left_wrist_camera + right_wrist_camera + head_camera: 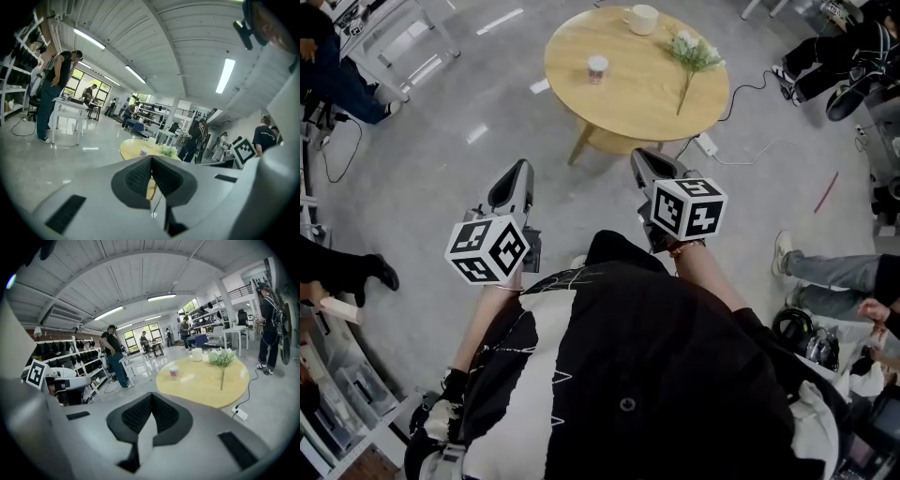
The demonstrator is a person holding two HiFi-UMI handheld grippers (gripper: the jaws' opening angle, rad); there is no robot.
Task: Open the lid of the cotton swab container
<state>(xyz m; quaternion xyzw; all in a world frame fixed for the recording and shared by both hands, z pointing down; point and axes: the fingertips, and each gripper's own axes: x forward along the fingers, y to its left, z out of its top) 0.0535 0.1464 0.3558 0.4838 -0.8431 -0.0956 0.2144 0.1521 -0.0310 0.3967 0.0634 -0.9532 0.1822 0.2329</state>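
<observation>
The cotton swab container [597, 67] is a small round tub with a red-patterned wall, standing on the round wooden table [628, 94] ahead of me; it also shows as the container [174, 372] in the right gripper view and the container [144, 152] in the left gripper view. My left gripper [513, 182] and right gripper [649, 166] are held over the floor, short of the table's near edge, both shut and empty. In their own views the left gripper [151, 161] and right gripper [151, 397] have their jaws pressed together.
On the table also stand a white mug [641, 19] and a sprig of white flowers [692, 54]. A power strip [707, 144] with a cable lies on the floor by the table. People sit or stand around the room's edges, with shelves [70, 357] at the left.
</observation>
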